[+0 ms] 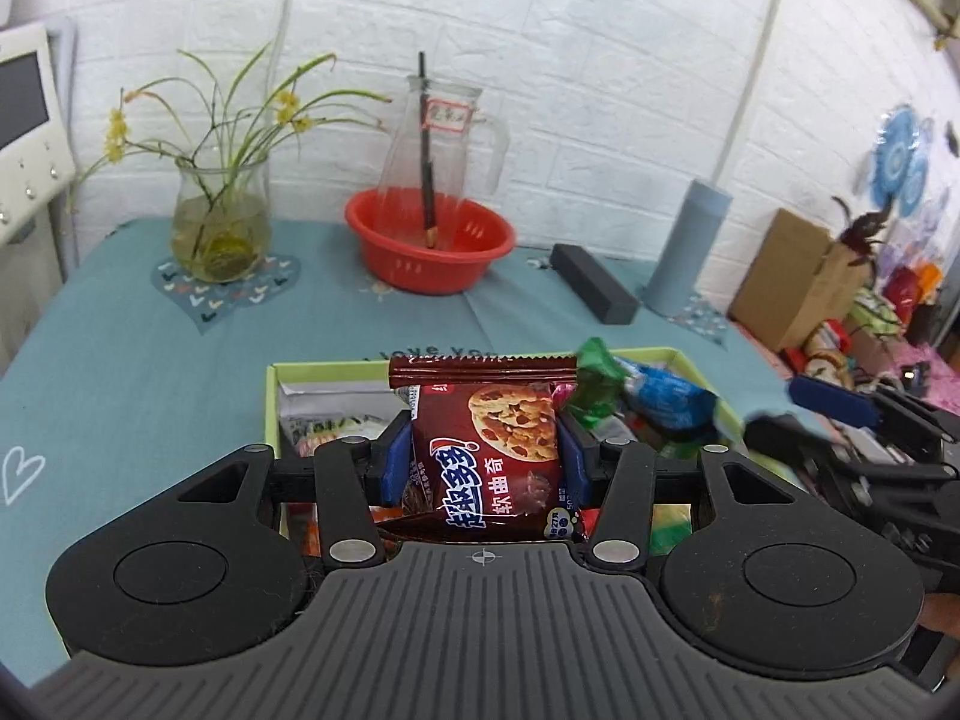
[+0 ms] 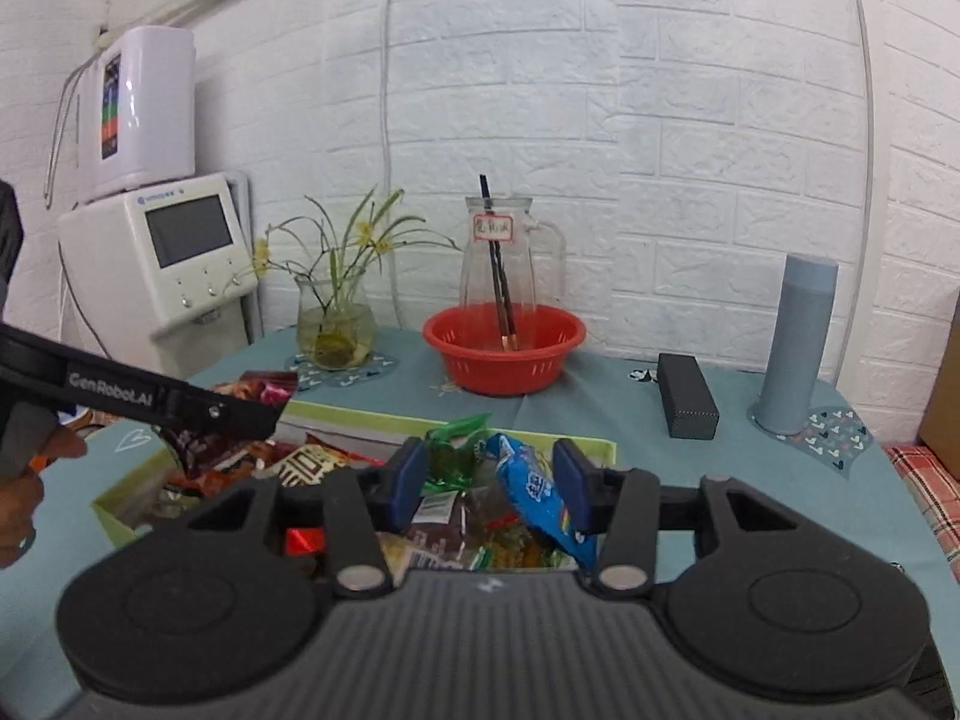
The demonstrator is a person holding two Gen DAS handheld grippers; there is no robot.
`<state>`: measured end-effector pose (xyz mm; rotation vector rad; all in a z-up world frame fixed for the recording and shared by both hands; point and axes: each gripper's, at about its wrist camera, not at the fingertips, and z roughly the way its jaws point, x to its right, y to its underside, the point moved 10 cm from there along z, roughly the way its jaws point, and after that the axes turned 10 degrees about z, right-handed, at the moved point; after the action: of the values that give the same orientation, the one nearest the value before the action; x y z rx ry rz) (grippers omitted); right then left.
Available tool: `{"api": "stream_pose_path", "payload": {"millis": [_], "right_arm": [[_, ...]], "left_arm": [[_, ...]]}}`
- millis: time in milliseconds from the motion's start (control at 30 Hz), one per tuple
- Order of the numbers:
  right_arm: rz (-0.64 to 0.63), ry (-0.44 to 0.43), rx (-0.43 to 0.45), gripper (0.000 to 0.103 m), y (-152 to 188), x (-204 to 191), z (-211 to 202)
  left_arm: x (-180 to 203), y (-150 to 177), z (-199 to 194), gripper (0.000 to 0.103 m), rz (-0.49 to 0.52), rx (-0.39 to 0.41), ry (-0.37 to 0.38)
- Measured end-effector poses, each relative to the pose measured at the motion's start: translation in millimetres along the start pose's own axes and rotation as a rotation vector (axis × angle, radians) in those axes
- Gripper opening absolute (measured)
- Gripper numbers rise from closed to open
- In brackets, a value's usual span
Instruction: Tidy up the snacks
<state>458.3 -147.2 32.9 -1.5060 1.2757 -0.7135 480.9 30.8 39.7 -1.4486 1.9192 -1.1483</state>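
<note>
Left wrist view: the left gripper (image 1: 483, 450), at lower centre of the frame, was clamped on a brown cookie packet (image 1: 487, 450), held above the green box (image 1: 271, 402) of mixed snacks. Right wrist view: the right gripper (image 2: 489, 483) had its jaws apart, pressing nothing, over the same box; a blue wrapper (image 2: 537, 489) and a green wrapper (image 2: 456, 429) lay between and behind them. A red basket (image 2: 503, 354) stood at centre frame on the teal tablecloth (image 2: 780, 480).

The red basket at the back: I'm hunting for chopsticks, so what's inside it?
A clear glass pitcher stands in the red basket, with dark chopsticks leaning inside the pitcher. The basket's floor behind its wall is hidden.
</note>
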Motion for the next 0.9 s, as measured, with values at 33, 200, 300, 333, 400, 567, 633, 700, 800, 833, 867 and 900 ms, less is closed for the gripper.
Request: {"api": "stream_pose_path", "payload": {"millis": [33,200,300,333,400,567,633,700,800,833,867,900], "right_arm": [[-0.027,-0.001,0.007,0.097,5.2,-0.2,-13.8],[-0.12,0.044,-0.149,0.102,71.5,13.3,-60.9],[-0.019,0.092,-0.255,0.102,115.1,28.9,-67.7],[0.006,0.082,-0.274,0.102,124.2,29.6,-67.4],[0.028,0.076,-0.305,0.101,135.3,28.1,-62.6],[0.039,0.086,-0.348,0.102,146.7,22.3,-47.9],[0.086,0.085,-0.375,0.102,153.1,22.7,-43.0],[0.085,0.098,-0.361,0.102,153.9,24.5,-43.2],[0.064,0.109,-0.356,0.102,156.1,23.6,-44.7],[0.053,0.115,-0.352,0.103,156.8,23.0,-44.7],[0.065,0.121,-0.348,0.103,156.2,23.7,-45.0],[0.085,0.128,-0.343,0.102,155.2,24.7,-45.1]], "left_arm": [[1.6,3.5,-8.6,0.03,-0.004,0.006,0.011],[21.6,42.0,-63.2,0.033,0.006,0.01,0.102],[28.0,80.3,-69.4,0.033,-0.024,-0.041,0.109],[30.2,94.2,-66.9,0.032,-0.029,-0.065,0.113],[29.5,119.1,-58.1,0.029,-0.038,-0.119,0.082],[29.9,149.1,-47.4,0.027,-0.032,-0.169,0.056],[28.8,151.0,-45.7,0.034,-0.003,-0.15,0.022],[27.3,151.3,-45.6,0.047,0.033,-0.127,-0.015],[22.4,149.7,-44.5,0.056,0.029,-0.112,-0.034],[20.5,148.5,-44.0,0.057,0.019,-0.118,-0.032],[17.7,145.4,-43.1,0.058,0.014,-0.118,-0.028],[17.1,142.3,-42.4,0.06,0.023,-0.114,-0.026]]}}
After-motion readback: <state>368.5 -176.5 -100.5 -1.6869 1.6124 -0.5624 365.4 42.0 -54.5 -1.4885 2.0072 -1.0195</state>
